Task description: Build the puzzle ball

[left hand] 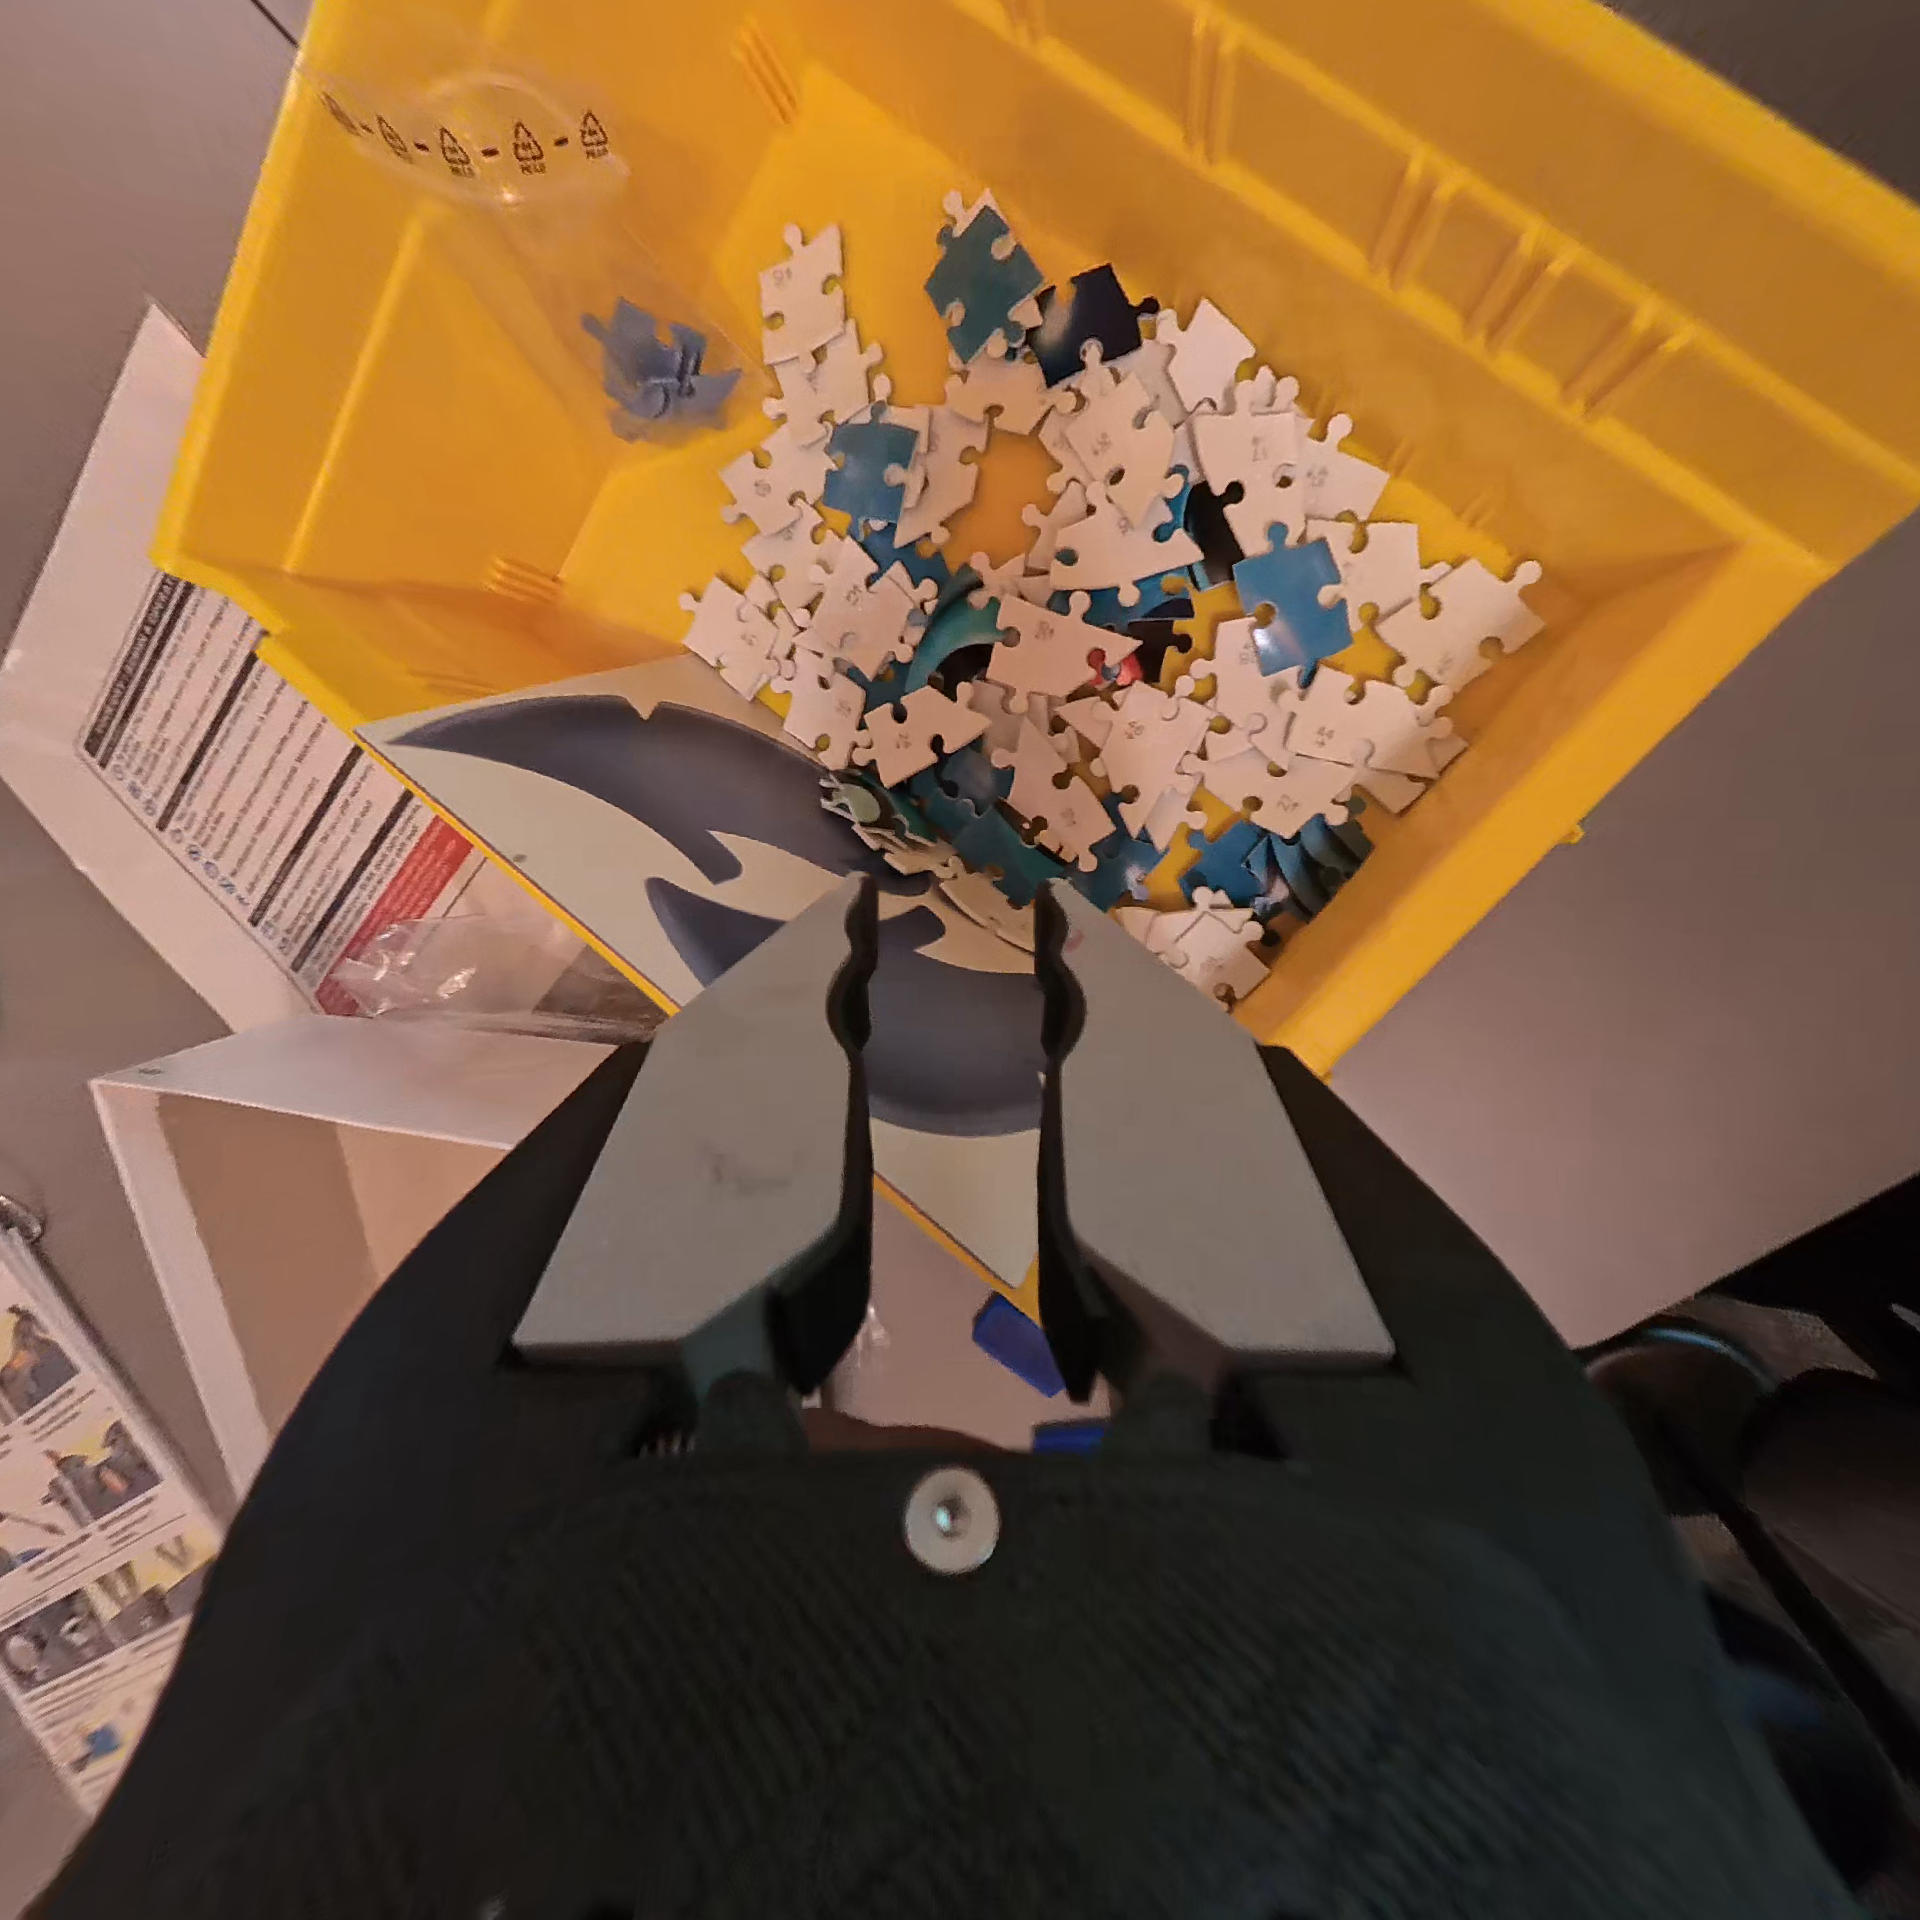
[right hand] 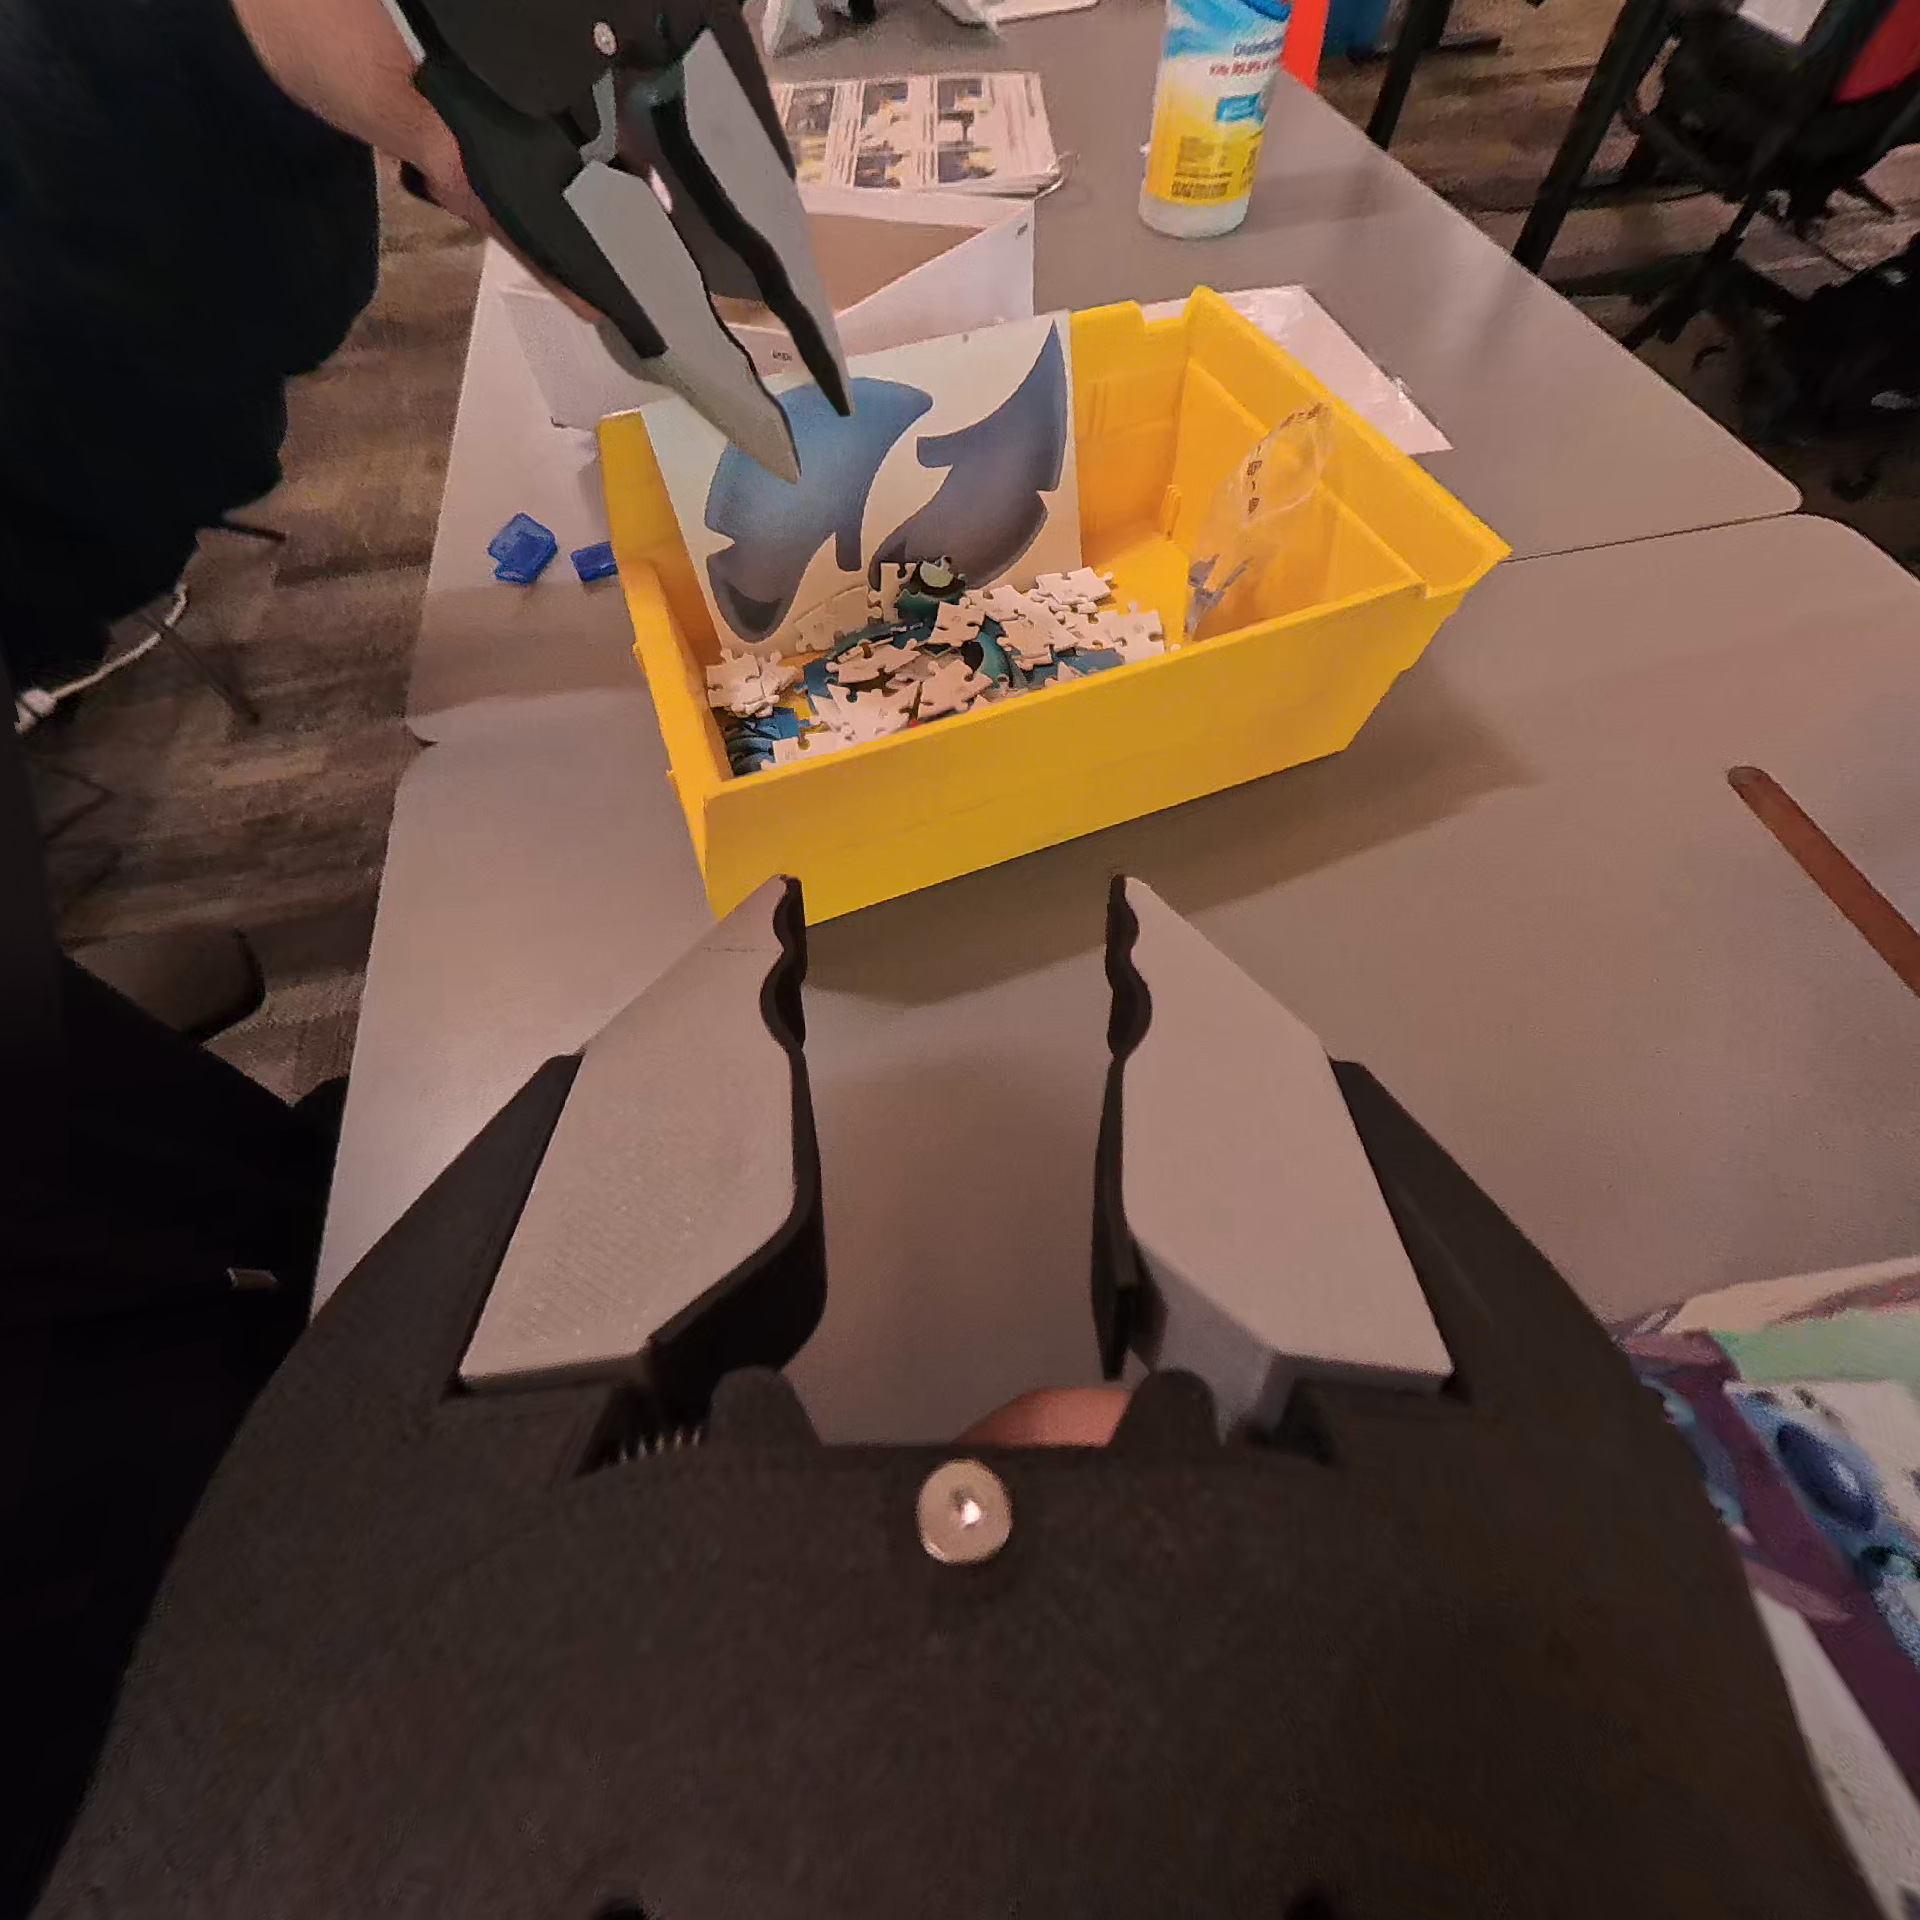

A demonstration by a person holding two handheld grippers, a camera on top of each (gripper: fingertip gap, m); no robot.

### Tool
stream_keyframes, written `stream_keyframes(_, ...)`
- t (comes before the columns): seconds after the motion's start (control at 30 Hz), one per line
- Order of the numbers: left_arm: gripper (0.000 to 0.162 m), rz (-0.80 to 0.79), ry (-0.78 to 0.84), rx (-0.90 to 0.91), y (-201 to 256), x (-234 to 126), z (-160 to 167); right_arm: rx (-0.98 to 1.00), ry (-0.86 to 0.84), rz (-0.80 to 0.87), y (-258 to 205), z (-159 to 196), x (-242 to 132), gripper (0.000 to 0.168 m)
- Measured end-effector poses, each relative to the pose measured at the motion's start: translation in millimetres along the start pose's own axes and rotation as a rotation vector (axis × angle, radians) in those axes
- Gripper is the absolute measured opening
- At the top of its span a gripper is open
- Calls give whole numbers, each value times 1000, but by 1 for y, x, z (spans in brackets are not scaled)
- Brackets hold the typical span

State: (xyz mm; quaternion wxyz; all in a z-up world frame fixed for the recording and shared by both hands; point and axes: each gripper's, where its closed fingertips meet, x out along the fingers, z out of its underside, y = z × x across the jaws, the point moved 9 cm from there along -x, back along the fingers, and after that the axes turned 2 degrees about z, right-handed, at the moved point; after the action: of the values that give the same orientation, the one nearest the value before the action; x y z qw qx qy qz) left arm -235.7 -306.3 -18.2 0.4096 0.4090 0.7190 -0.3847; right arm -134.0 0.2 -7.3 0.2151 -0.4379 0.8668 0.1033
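Note:
A yellow bin (left hand: 1558, 343) (right hand: 1039, 790) holds a heap of loose puzzle pieces (left hand: 1091, 623) (right hand: 935, 665), most white side up, some blue. A pale sheet with blue curved shapes (left hand: 582, 810) (right hand: 883, 478) leans against the bin's inner wall. A clear bag with small blue parts (left hand: 655, 364) (right hand: 1257, 499) lies in the bin. My left gripper (left hand: 954, 894) (right hand: 821, 431) hovers open and empty above the sheet and the near end of the pile. My right gripper (right hand: 954, 914) is open and empty over the grey table, just short of the bin's front wall.
Two small blue plastic parts (right hand: 525, 548) lie on the table left of the bin. A white open box (left hand: 312, 1122) and printed leaflets (left hand: 260, 769) (right hand: 914, 130) lie beyond. A wipes canister (right hand: 1210, 114) stands at the back. A colourful box (right hand: 1818, 1455) is at the right. The left gripper's tips are roughly 25 cm from the right gripper's.

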Motion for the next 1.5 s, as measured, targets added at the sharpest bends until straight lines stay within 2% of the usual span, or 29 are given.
stream_keyframes(0.03,29,-7,-17,3,-1,0,-4,8,12,7,-2,5,-3,55)
stream_keyframes(0.33,40,6,-238,-54,-8,33,-17,-35,8,98,-12,54,-17,56)
stream_keyframes(0.53,47,26,-367,-55,-11,54,-30,-40,-7,69,-21,74,-21,56)
stream_keyframes(0.7,57,164,-616,-47,-15,89,-23,-5,-1,50,-21,87,-27,56)
stream_keyframes(0.8,63,281,-690,-56,-9,109,-21,-2,5,57,-20,90,-31,55)
stream_keyframes(0.87,71,341,-701,-39,1,115,-24,-14,8,75,-20,90,-34,55)
stream_keyframes(0.93,71,389,-643,-6,11,113,-36,-23,11,94,-19,89,-37,55)
stream_keyframes(1.0,36,455,-525,-18,16,107,-53,-23,18,101,-18,89,-39,54)
stream_keyframes(1.1,17,302,-428,-69,-7,100,-68,-15,20,108,-16,90,-39,54)
stream_keyframes(1.17,18,253,-423,-88,-17,95,-68,-10,20,113,-16,91,-39,54)
stream_keyframes(1.3,39,236,-474,-56,-14,94,-57,-1,20,115,-14,92,-38,54)
stream_keyframes(1.33,41,208,-481,-42,-13,98,-55,4,20,111,-14,92,-38,54)
stream_keyframes(1.43,41,157,-449,-32,-13,113,-58,13,16,102,-14,93,-35,54)
stream_keyframes(1.47,38,161,-432,-32,-13,118,-60,12,14,103,-14,93,-34,54)
stream_keyframes(1.5,26,168,-414,-25,-12,121,-63,11,13,105,-14,93,-34,54)
